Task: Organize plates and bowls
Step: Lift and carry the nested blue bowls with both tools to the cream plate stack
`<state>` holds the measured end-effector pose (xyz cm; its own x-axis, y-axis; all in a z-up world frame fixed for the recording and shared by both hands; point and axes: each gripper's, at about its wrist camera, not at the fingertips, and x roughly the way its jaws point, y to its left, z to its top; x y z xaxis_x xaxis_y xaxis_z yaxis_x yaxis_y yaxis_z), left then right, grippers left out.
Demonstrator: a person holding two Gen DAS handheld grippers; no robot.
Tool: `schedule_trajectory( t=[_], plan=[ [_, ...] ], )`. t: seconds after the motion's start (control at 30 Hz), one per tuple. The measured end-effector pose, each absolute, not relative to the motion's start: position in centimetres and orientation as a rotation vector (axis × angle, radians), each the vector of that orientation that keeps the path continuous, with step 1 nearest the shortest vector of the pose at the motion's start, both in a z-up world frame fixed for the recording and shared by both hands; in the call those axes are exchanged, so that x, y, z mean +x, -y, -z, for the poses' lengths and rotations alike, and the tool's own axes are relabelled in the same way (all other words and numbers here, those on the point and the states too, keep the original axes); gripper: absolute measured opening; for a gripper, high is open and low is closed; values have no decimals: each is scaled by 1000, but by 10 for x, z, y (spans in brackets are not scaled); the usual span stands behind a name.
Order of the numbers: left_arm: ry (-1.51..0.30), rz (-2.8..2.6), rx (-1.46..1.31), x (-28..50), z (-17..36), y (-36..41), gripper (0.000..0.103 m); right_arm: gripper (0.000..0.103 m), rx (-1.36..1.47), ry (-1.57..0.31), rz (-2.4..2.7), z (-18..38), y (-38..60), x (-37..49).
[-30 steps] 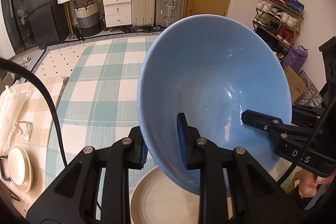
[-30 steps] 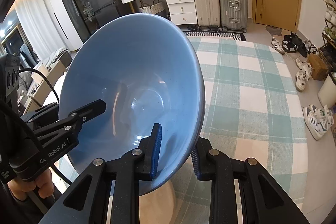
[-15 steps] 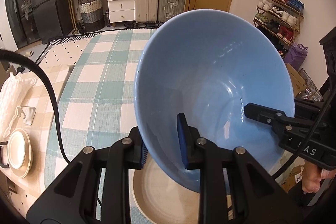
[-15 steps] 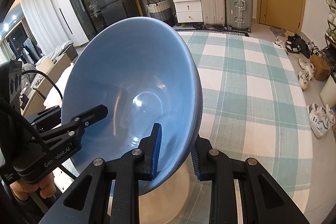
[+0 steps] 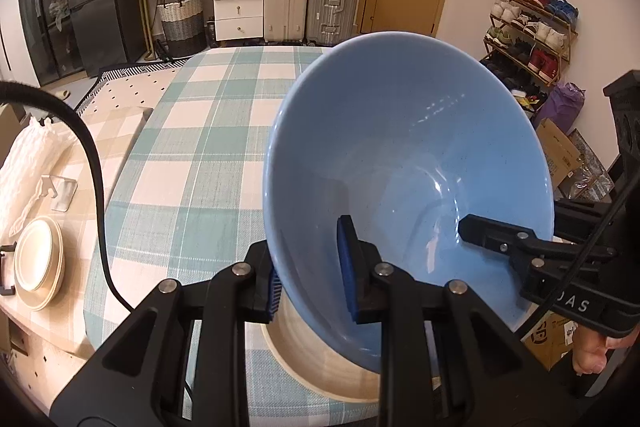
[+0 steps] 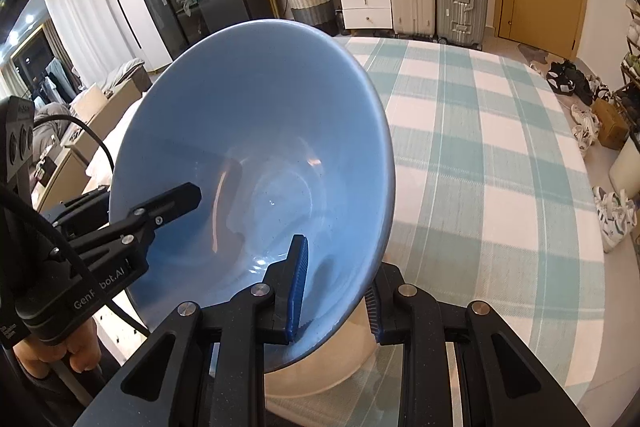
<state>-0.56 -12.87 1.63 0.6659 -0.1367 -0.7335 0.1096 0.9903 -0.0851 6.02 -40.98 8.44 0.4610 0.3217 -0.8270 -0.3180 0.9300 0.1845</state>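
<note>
1. One blue bowl, tilted, clamped at opposite rim walls by both tools.
2. Left hand-held gripper: nearly closed on bowl rim.
3. Right hand-held gripper: likewise.
4. Cream bowl directly beneath, on checked table.

My left gripper pinches the near rim of the blue bowl, one pad inside, one outside. My right gripper clamps the rim opposite. The bowl hangs tilted above a cream bowl on the checked tablecloth. Stacked cream plates sit far left.
</note>
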Motion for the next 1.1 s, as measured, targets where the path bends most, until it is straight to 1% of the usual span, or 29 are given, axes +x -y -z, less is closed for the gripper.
schedule_trajectory(
  t=[0.33,0.8,1.1],
  plan=[
    [-839,160,-49,-37,8,128,21,25,11,-1019,-378,-76,415,35],
    [-884,169,-49,-49,25,131,21,26,3,-1057,-388,-62,418,20],
    [-911,186,-67,-41,43,125,21,27,-17,-1094,-391,-49,415,18]
  ],
)
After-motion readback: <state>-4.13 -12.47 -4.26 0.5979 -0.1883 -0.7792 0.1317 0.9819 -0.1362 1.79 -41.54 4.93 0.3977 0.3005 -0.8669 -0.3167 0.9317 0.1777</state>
